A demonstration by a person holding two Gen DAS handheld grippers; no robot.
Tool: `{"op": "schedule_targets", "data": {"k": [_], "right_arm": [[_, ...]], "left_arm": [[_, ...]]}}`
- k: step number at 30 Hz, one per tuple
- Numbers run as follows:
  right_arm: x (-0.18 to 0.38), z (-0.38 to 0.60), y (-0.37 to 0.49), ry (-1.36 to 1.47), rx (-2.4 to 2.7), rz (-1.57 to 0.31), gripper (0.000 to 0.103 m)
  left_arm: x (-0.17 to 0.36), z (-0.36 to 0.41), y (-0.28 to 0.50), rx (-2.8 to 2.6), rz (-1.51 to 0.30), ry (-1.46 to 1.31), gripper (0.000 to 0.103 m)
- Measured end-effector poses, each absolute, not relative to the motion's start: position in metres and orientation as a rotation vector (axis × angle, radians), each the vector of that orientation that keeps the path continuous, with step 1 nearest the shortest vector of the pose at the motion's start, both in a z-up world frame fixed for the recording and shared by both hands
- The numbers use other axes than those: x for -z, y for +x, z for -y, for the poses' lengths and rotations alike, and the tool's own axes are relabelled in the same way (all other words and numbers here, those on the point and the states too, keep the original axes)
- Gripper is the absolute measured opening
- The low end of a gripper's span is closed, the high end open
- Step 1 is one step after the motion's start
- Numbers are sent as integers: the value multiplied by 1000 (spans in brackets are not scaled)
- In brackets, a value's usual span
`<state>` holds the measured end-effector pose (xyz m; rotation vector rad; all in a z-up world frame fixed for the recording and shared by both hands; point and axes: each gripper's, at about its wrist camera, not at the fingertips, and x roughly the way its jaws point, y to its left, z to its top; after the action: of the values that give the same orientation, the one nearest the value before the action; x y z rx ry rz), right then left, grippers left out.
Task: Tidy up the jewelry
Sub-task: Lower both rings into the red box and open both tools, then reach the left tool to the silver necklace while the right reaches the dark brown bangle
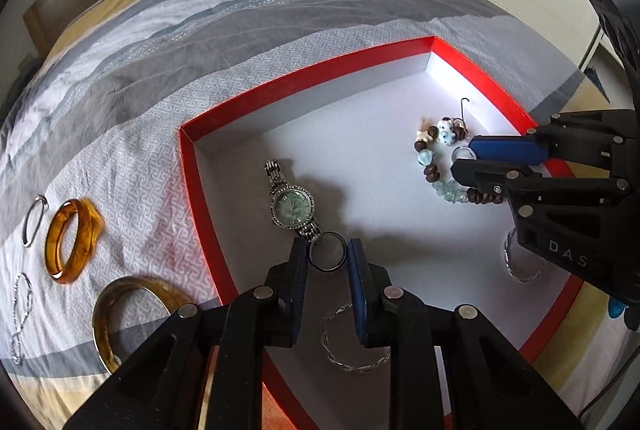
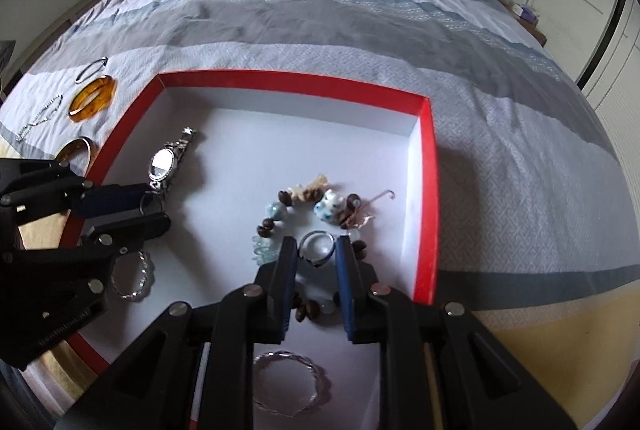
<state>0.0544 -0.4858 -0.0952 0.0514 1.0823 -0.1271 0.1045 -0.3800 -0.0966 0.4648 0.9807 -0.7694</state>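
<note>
**A:** What have you got in your left gripper (image 1: 329,253)?

**B:** A dark ring (image 1: 328,252), thin and round, pinched edge to edge between the two pads. I'm holding it above the white floor of the red box (image 1: 304,76), just over the lower end of the watch (image 1: 294,205).

**A:** And the watch itself?

**B:** It lies flat in the box near the left wall: silver link strap, pale green dial, a rim of small stones around the face.

**A:** Your right gripper (image 2: 317,250)?

**B:** Nearly closed on a silver ring (image 2: 317,248), which has a small dark setting on its lower side. I've got it over the beaded bracelet (image 2: 310,206) towards the right wall of the box.

**A:** Describe the bracelet.

**B:** Brown wooden beads, pale blue glassy ones, two white beads with blue spots, a cream charm, and a little hook (image 1: 464,108) poking out at the far end.

**A:** Anything else in the box?

**B:** Two twisted silver bangles near the front edge: one (image 2: 292,384) under my right gripper, the other (image 2: 132,276) under my left.

**A:** And outside it?

**B:** On the bedspread (image 1: 280,6), left of the box: an amber bangle (image 1: 72,240), a wider brownish bangle (image 1: 128,314) nearer the front, a thin silver bangle (image 1: 35,220) and a silver chain (image 1: 21,318).
</note>
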Motion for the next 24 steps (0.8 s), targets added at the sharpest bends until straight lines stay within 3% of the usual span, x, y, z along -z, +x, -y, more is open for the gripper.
{"op": "schedule_targets", "data": {"k": [4, 7, 8, 20, 24], "right_arm": [[87, 488, 53, 56, 143, -1086, 19], [73, 490, 47, 69, 163, -1072, 19], [66, 490, 44, 69, 169, -1065, 19], [-56, 451, -9, 84, 167, -886, 20], [-95, 417, -24, 90, 127, -818, 33]], "left_arm": [[93, 376, 105, 787, -991, 447, 23], [78, 372, 102, 798, -966, 414, 52], [70, 368, 100, 800, -950, 406, 55], [-50, 267, 79, 698, -777, 371, 55], [-81, 214, 78, 610, -748, 361, 59]]}}
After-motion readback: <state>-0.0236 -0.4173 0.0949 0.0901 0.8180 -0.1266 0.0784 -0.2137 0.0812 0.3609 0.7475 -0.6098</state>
